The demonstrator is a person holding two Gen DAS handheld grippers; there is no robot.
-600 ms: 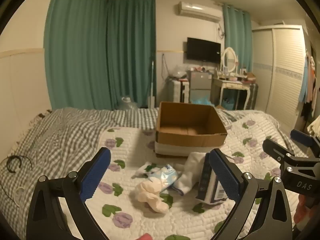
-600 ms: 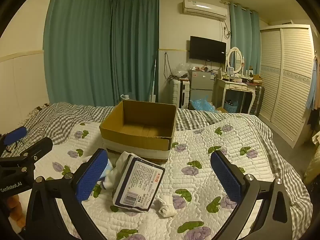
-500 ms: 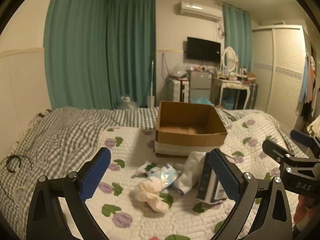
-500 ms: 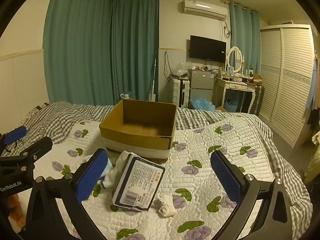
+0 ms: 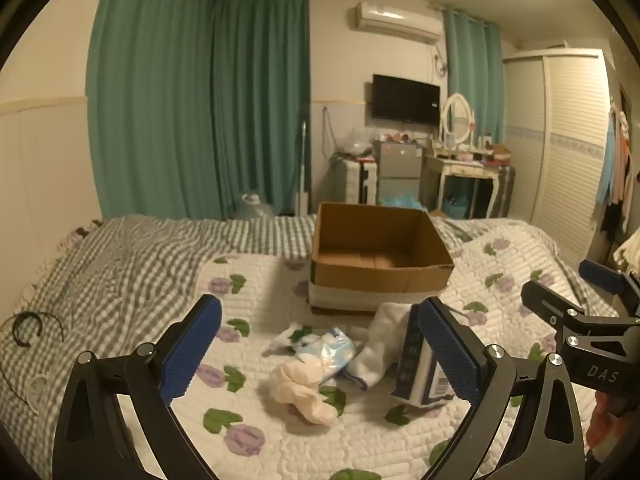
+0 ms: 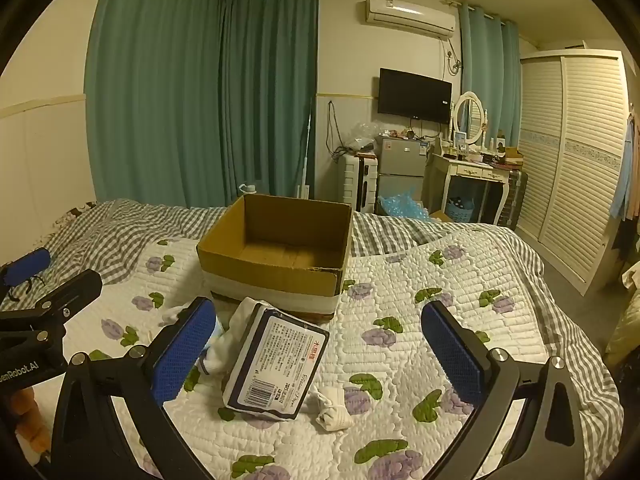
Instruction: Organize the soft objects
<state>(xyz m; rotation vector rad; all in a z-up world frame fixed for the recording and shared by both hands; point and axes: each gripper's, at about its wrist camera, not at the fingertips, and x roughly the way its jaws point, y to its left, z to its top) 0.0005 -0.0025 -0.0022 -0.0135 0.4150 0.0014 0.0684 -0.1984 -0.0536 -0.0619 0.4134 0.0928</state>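
Nothing has shifted in the last half second: my left gripper (image 5: 318,354) and right gripper (image 6: 318,354) still hover spread and empty, the soft objects (image 5: 304,386) lie mid-frame on the bed (image 6: 400,292) before the empty cardboard box (image 5: 380,276), so sorting hasn't begun.

We see a bedroom in warm ceiling light, with teal curtains (image 6: 200,100) filling the corner left of the wall television (image 6: 415,96). Above the television hangs an air conditioner (image 6: 410,10); below it stand a small fridge (image 6: 402,164) and a white dressing table (image 6: 470,172) with an oval mirror. Right of the television, a louvred white wardrobe (image 6: 576,152) lines the wall.
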